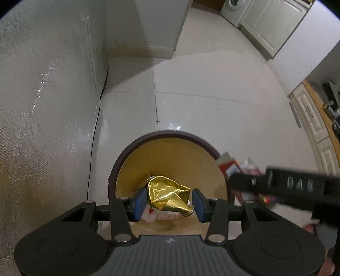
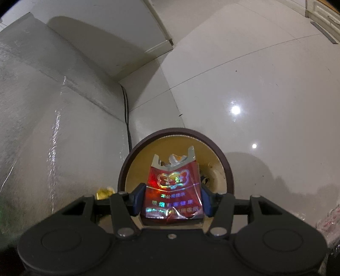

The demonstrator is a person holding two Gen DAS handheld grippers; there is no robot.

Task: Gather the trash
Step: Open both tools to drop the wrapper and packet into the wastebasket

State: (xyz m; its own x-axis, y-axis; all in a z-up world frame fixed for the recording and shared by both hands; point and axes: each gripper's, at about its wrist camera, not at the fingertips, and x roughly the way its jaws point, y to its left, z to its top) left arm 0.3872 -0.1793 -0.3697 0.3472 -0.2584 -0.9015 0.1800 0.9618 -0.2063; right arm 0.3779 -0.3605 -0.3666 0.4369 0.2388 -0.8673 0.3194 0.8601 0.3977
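Note:
My left gripper (image 1: 170, 201) is shut on a crumpled gold foil wrapper (image 1: 167, 194), held over the open mouth of a round bin (image 1: 170, 135) with a dark rim and tan inside. White and red scraps lie at the bin's bottom. My right gripper (image 2: 172, 200) is shut on an opened red cigarette pack (image 2: 173, 186) with shiny lettering, also above the bin (image 2: 176, 131). In the left wrist view the right gripper's black body (image 1: 282, 184) comes in blurred from the right, with the red pack (image 1: 230, 166) beside the bin's rim. The gold wrapper (image 2: 104, 192) peeks in at the right wrist view's left.
The bin stands on a glossy white tiled floor (image 1: 201, 95) next to a silvery wall panel (image 1: 42, 106). A black cable (image 1: 95, 127) runs down along the panel. White cabinets (image 1: 267, 31) and a washing machine (image 1: 234, 8) stand far back; a wood-edged counter (image 1: 318, 114) is at right.

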